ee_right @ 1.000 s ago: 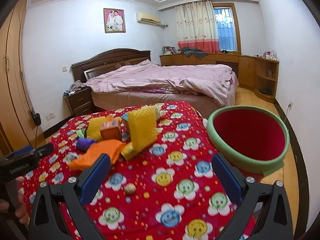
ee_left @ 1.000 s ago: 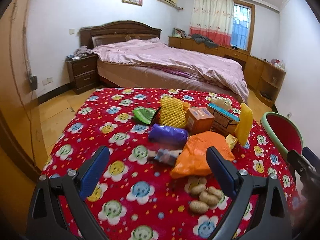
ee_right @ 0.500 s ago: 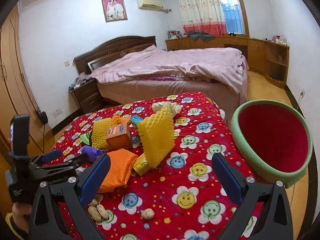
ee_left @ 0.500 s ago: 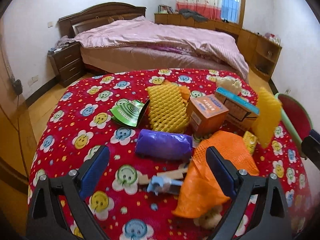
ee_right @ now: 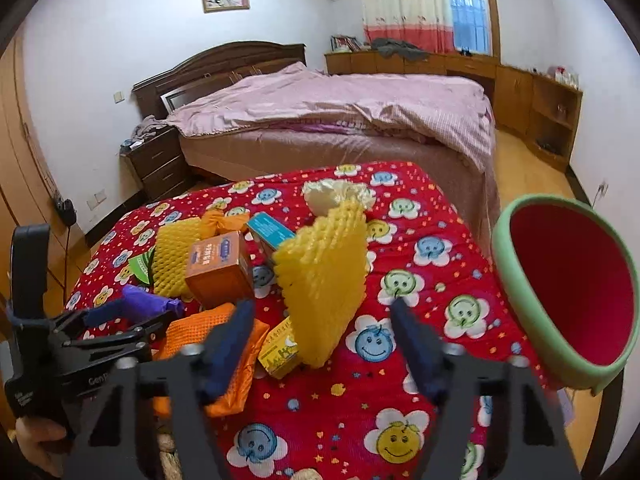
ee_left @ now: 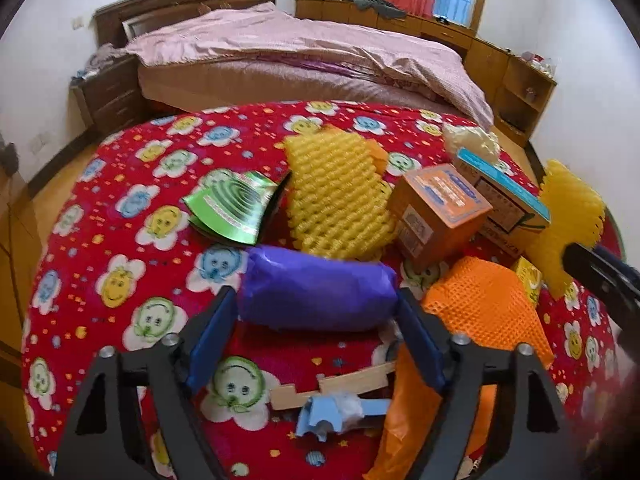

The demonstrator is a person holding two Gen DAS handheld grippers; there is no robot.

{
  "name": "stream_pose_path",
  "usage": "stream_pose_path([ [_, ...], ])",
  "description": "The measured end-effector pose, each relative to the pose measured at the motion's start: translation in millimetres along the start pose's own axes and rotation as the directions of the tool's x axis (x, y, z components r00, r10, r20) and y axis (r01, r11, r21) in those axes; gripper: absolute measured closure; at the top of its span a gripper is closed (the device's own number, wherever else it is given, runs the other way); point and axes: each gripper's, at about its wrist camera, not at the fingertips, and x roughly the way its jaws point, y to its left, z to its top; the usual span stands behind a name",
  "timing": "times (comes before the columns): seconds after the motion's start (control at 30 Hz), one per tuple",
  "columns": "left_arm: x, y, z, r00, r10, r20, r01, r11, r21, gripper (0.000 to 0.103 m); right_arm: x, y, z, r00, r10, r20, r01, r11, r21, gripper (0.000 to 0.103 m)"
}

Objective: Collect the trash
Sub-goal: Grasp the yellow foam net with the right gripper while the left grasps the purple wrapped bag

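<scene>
1. Left wrist view: the left hand-held gripper (ee_left: 316, 320) sits low over a surface (ee_left: 120, 240) covered in a red cloth printed with smiling flowers. Its two blue fingers (ee_left: 210, 340) are spread, one at each end of a purple wrapped roll (ee_left: 316, 294) — whether they touch it cannot be told. Just behind the roll lie a green foil packet (ee_left: 232, 208), a yellow foam net (ee_left: 336, 200), an orange box (ee_left: 438, 210) and a blue-topped carton (ee_left: 508, 200). An orange mesh bag (ee_left: 480, 312) lies just right of the roll. Nearer the camera, between the fingers, are a wooden strip (ee_left: 332, 386) and a pale blue scrap (ee_left: 328, 416), seen only from this side. A dark tip of the right hand-held gripper (ee_left: 600, 268) enters at the right edge.

2. Right wrist view: the right hand-held gripper (ee_right: 320, 328) has its fingers spread with nothing between them, just in front of a second yellow foam net (ee_right: 324, 280) that stands upright. A small yellow packet (ee_right: 280, 350) lies at its foot. This view alone shows the bin (ee_right: 568, 292) — green rim, red inside — tilted beside the surface's right edge. It also shows the left hand-held gripper (ee_right: 132, 316) from the side, with the purple roll (ee_right: 148, 300) at its fingers. A crumpled cream wrapper (ee_right: 336, 194) sits at the far side, and a bed (ee_right: 340, 120) stands beyond.
</scene>
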Motion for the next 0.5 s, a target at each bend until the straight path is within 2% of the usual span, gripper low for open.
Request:
stream_pose_path([
  [0.07, 0, -1, -2, 1.000, -0.001, 0.009, 0.001, 1.000, 0.012, 0.029, 4, -3, -2, 1.000, 0.006, -0.016, -0.005, 1.000, 0.016, 0.068],
  [0.17, -3, -2, -3, 1.000, -0.012, 0.026, 0.011, 1.000, 0.022, 0.032, 6, -6, -5, 0.999, 0.018, -0.031, -0.017, 1.000, 0.026, 0.085],
  [0.23, -8, -1, -2, 0.999, -0.021, 0.035, 0.021, 1.000, 0.011, 0.032, 5, -7, -6, 0.999, 0.025, -0.028, -0.024, 0.999, 0.034, 0.089],
  [0.5, -50, 3, 3, 0.994, -0.030, 0.102, 0.033, 0.999, -0.027, 0.032, -20, -20, -7, 0.998, 0.059, 0.025, -0.060, 0.995, 0.078, 0.090],
])
